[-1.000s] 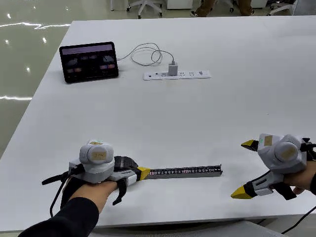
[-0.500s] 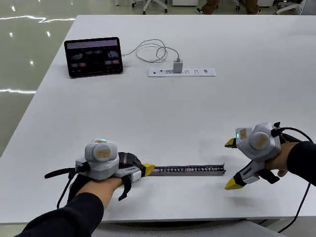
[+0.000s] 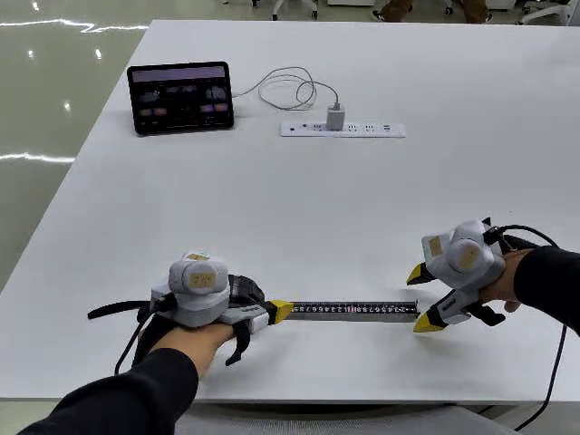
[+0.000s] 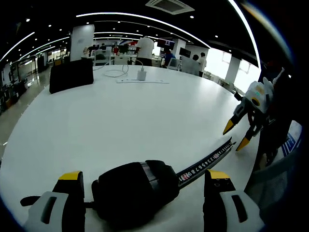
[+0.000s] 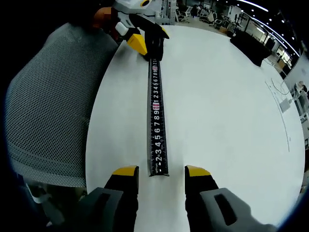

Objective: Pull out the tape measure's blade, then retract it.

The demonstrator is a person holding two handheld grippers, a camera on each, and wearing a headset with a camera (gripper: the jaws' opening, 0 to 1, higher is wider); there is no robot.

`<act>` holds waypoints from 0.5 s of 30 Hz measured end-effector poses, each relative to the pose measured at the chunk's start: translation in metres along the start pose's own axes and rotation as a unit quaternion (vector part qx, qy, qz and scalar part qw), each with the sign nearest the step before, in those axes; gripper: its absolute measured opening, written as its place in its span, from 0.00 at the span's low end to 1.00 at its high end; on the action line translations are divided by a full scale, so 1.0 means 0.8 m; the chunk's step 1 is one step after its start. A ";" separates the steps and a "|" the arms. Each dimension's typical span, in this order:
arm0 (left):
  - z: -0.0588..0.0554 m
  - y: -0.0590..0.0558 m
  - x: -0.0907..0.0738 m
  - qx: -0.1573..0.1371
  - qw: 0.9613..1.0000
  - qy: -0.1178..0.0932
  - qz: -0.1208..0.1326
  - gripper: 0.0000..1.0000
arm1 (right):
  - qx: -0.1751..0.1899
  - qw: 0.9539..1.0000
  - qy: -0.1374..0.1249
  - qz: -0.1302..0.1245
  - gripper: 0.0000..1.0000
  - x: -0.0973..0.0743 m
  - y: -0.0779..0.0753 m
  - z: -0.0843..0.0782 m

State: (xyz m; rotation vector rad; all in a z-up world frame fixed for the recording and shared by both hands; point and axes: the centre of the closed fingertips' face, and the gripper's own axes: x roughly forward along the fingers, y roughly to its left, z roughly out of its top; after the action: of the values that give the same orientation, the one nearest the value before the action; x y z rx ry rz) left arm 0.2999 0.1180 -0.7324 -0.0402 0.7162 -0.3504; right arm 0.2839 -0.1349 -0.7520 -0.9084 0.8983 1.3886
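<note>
**Right tongs at the blade's end**

The right tongs [image 5: 161, 170] stand apart, one yellow tip on each side of the free end of the blade [image 5: 157, 116], not touching it. A second ago they hung well off to the side of that end; since then they have come in to it. The left tongs [image 4: 144, 180] sit around the black tape measure [image 4: 135, 191], a jaw on each side of the case, gripping it as before. The blade lies flat on the white table [image 3: 362, 208], drawn out from the case towards the right tongs, about as far out as a second ago. Farther off on the table stand a dark tablet [image 3: 181, 96] and a white power strip [image 3: 343, 130] with a plugged-in charger and looped cable.
</note>
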 end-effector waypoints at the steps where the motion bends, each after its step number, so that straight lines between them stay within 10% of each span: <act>1: -0.001 0.000 0.000 0.001 1.000 0.001 0.000 1.00 | -0.004 1.000 0.000 0.001 0.29 0.000 0.000 0.000; 15: 0.003 0.007 -0.006 -0.025 1.000 0.001 0.010 0.83 | 0.010 1.000 0.009 0.019 0.14 0.007 0.006 -0.010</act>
State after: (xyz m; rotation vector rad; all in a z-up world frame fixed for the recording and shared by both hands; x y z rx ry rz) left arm 0.2999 0.1247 -0.7284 -0.0797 0.7272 -0.3137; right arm 0.2789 -0.1399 -0.7602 -0.8948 0.9459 1.4038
